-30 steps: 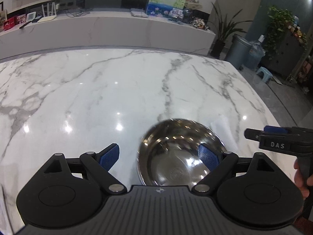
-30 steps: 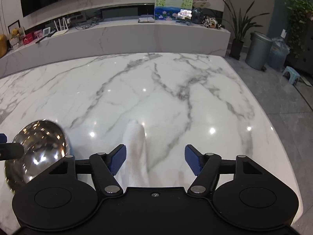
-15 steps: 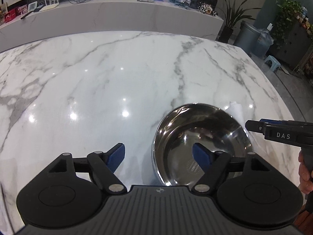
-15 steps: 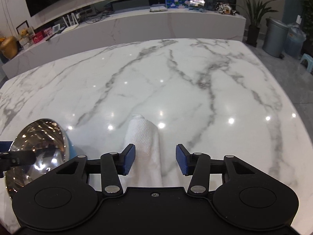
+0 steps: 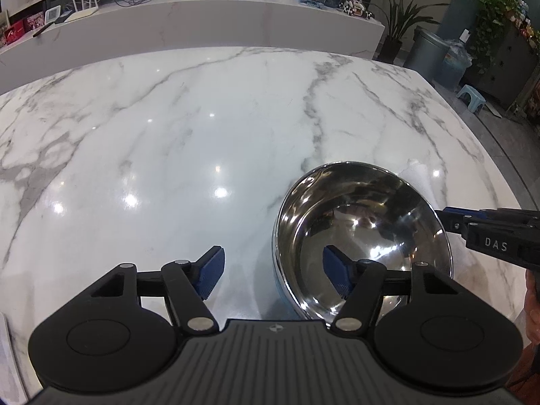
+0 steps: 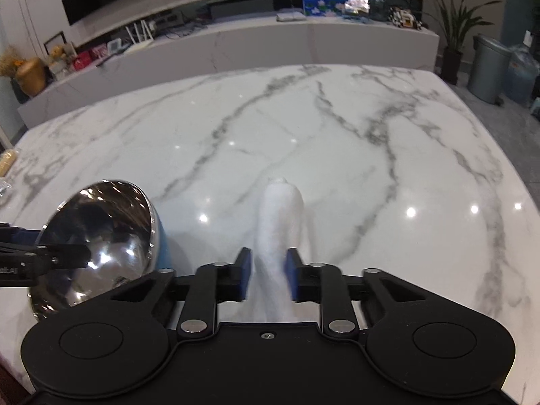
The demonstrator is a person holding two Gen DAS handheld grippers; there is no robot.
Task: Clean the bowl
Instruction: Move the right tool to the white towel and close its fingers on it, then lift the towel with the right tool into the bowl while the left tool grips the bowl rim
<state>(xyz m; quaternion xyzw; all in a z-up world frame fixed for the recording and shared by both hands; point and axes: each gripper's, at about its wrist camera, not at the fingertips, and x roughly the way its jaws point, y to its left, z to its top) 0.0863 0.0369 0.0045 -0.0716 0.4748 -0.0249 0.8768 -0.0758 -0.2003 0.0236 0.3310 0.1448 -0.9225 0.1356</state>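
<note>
**Cloth gripped, bowl rim being straddled**

Since a second ago my right gripper (image 6: pixel 268 275) has sunk toward the white cloth (image 6: pixel 280 216), and its fingers have just been closing; both blue pads now press the rolled cloth from either side. The cloth lies on the marble tabletop (image 6: pixel 371 168), pointing toward 12 o'clock from the gripper. My left gripper (image 5: pixel 273 271) has also been narrowing. Its fingers stand about two-thirds open with nothing clamped: the right pad hangs over the inside of the steel bowl (image 5: pixel 361 229) and the left pad outside, over bare tabletop at 9 o'clock of the bowl. The near wall sits between them, untouched as far as I can tell.

The bowl rests on the tabletop at 10 o'clock from the right gripper, just beside the cloth, its blue outer skin showing.

Notes for this step, my judgement: close the left fingers squarely on the wall before wiping, since polished steel will likely slip. Lift the cloth clear before swinging it toward 9 o'clock, so its loose tail does not drag. Wipe with the bowl braced.
</note>
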